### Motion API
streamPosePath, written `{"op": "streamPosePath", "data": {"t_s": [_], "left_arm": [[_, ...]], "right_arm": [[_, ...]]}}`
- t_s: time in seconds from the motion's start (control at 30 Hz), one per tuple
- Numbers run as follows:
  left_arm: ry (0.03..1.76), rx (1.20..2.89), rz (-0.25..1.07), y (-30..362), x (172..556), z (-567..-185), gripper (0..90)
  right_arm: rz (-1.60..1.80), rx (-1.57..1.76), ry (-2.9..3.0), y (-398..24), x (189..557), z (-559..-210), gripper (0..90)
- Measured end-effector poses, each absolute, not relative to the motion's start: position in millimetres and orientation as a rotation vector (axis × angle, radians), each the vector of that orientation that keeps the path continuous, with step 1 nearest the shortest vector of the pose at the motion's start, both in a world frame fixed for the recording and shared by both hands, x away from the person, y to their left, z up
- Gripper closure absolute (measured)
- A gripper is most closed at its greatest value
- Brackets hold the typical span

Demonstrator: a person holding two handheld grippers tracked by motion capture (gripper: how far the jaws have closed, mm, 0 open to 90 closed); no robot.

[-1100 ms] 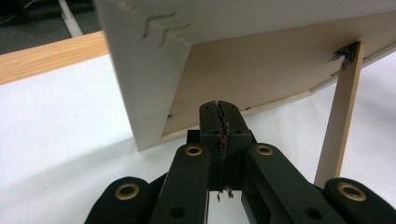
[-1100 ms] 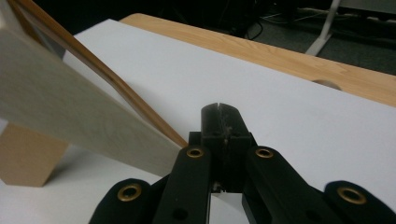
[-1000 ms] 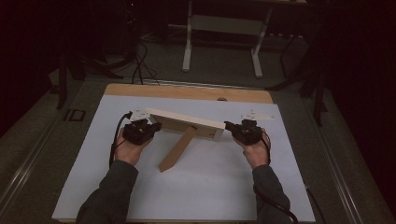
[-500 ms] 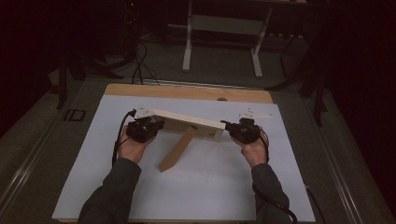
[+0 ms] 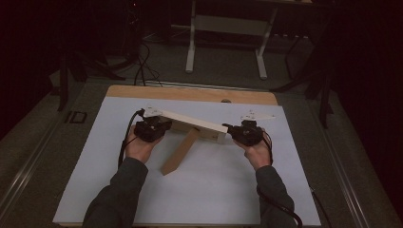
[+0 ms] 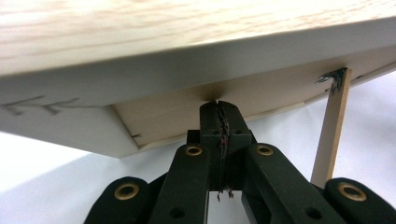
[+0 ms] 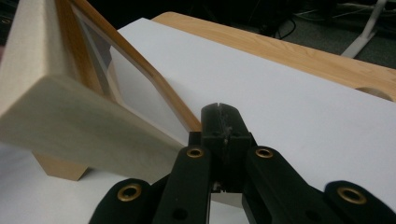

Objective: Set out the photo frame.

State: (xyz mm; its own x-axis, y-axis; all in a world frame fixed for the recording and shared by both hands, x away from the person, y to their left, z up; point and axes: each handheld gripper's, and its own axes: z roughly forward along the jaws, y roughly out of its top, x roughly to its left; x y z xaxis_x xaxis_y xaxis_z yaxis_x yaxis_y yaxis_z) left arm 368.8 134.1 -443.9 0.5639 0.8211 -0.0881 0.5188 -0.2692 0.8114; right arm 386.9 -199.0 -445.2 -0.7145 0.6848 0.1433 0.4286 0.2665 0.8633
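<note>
Near the far edge of the desk (image 5: 71,199), a pale wooden frame (image 5: 190,122) is standing up on its side, propped by a brown wooden strut (image 5: 180,151) that is slanting from its back down toward the near-left of the white sheet (image 5: 209,190) covering the desk. Seen from the high view, the frame's long axis is running across the desk from left to right, its left end sitting a little farther back and its right end angling slightly nearer. Its pale top edge is facing up. In the right gripper view a glass pane (image 7: 140,100) is sitting inside the frame's brown inner border.

At the frame's left end the left gripper (image 5: 151,129) is pressing in close; in the left gripper view its jaws are lying fully together, tips just under the frame's pale edge (image 6: 196,65), with nothing between them. At the right end the right gripper (image 5: 243,133) is sitting just beside the frame's corner (image 7: 60,116), its jaws likewise closed tight on nothing, pointing over the white sheet toward the bare wooden strip (image 7: 299,51) along the desk's far edge. Each gripper is being held in a hand, with grey sleeves coming in from the near edge.
</note>
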Motion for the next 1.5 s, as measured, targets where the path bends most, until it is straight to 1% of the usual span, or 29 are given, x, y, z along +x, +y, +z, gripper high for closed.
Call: {"op": "streamPosePath", "data": {"t_s": [0.43, 0.8, 1.5], "left_arm": [[1.047, 1.963, 0.421, 114, 371, -438, 90.0], [1.036, 1.977, 0.398, 106, 373, -439, 90.0], [1.015, 1.969, 0.334, 98, 386, -439, 90.0]], "right_arm": [[1.417, 0.993, 2.330, -191, 385, -443, 90.0], [1.416, 0.960, 2.367, -187, 382, -439, 90.0], [1.399, 0.836, 2.458, -182, 361, -436, 90.0]]}}
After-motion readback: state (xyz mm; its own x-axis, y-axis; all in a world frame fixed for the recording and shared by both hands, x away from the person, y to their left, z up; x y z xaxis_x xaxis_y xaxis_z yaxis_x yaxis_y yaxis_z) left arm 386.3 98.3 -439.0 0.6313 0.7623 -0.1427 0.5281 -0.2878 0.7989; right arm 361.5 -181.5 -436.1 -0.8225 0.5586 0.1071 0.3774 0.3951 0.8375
